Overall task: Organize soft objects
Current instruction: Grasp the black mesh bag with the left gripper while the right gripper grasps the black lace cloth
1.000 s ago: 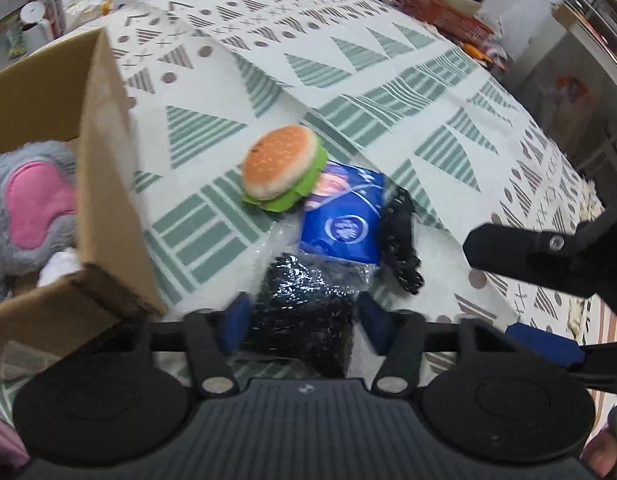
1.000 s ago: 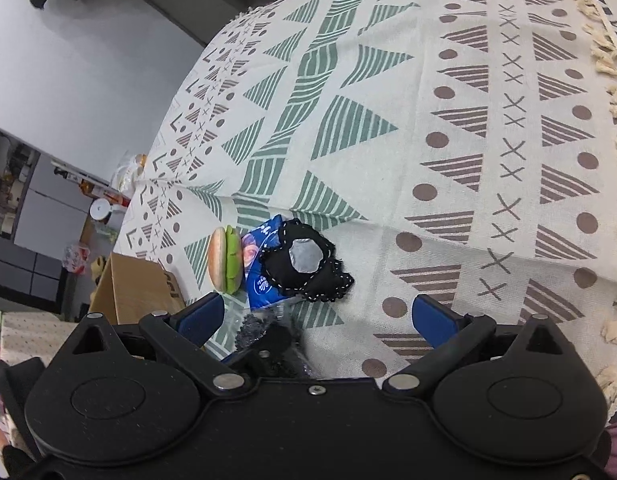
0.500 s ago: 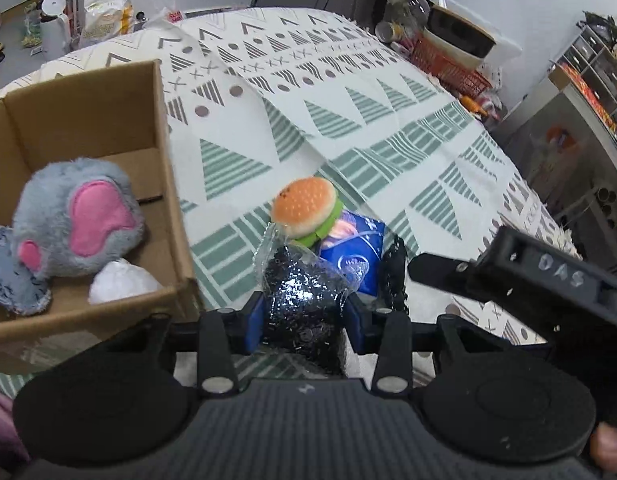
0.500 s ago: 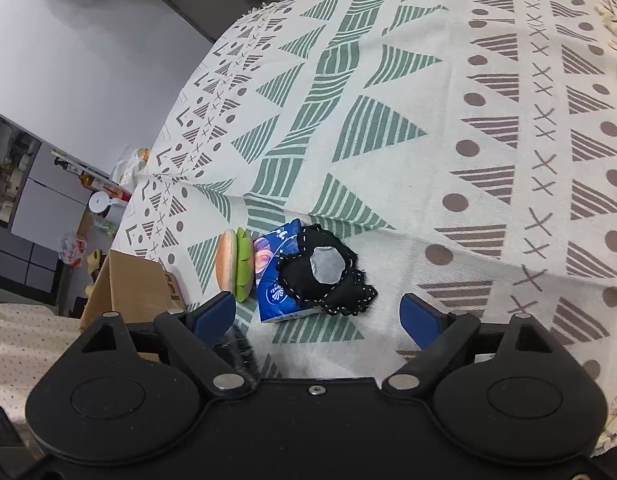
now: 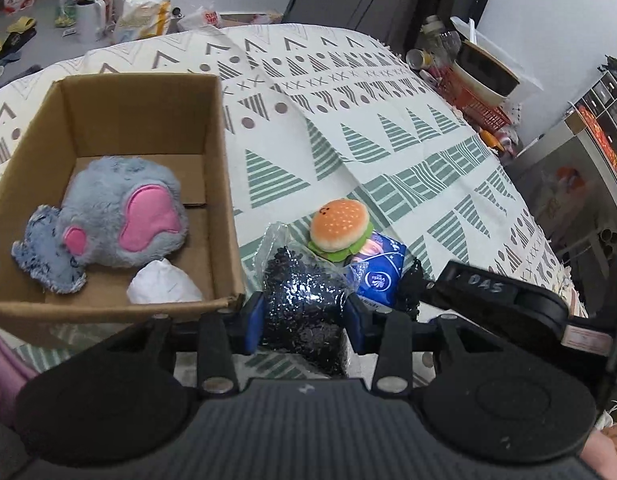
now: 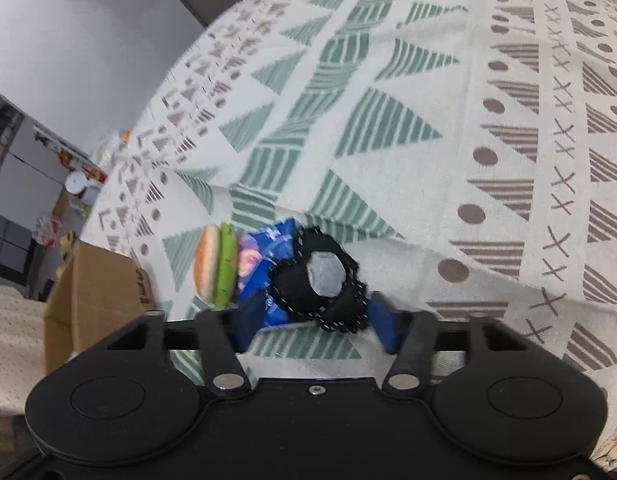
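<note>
Left gripper [image 5: 304, 316] clamped on the bag of black beads [image 5: 308, 300], lifted just right of the cardboard box [image 5: 224, 184]. Probably light, crinkly, slippery and shifting inside; better pinched mid-bulk than by the loose film. Right gripper [image 6: 314, 322] spread wide around the black stitched plush [image 6: 320, 280] lying against the blue tissue pack [image 6: 268, 256] on the tablecloth [image 6: 428, 80], not yet squeezing.

Glossy plastic bag [image 5: 304, 300], matt cardboard box [image 5: 216, 184], woven cloth tablecloth [image 5: 348, 120].
</note>
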A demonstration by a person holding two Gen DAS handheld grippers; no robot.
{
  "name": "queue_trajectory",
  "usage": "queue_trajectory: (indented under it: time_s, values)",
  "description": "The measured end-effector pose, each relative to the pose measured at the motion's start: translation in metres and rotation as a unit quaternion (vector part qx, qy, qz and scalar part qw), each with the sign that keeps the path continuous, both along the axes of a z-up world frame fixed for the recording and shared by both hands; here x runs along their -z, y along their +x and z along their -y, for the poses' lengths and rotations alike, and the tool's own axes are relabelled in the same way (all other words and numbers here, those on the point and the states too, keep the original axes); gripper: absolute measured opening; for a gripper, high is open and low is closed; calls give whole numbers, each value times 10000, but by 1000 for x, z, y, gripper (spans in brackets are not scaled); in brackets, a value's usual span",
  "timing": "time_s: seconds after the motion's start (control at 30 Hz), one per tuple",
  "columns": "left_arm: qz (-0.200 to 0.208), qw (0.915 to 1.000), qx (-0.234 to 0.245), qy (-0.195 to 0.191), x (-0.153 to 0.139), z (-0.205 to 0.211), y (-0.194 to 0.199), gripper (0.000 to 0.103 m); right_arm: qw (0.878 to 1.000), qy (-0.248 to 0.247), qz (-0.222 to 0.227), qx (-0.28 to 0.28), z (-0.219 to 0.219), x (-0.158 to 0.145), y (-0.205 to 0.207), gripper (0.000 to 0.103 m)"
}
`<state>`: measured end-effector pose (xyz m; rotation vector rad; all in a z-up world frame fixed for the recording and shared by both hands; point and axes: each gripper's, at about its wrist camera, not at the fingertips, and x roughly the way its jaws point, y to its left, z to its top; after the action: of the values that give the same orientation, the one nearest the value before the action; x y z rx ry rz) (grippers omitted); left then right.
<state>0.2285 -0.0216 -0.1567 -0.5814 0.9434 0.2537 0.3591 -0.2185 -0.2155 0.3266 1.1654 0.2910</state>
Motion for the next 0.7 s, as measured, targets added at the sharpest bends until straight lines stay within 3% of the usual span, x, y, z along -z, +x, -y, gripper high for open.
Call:
queue_trajectory:
  time_s: [0.17,0.27,0.37,0.7]
  values:
    - [67,10000,-66,-25,-2,-6,-14,41,9999,73,73,-80,0,-3,-6,14]
    - [138,9998,-131,-21,-6,-9,-23,41,9997,-5,210,-101,0,-9,-12,11]
    - [225,9996,-139,-29,-13,-11,-30,40,9996,86,249,-123,1,-14,-15,0]
    - [579,9980,-204,135,-45,-17,-50,40,9966,268,670,-391,-2,-38,-39,0]
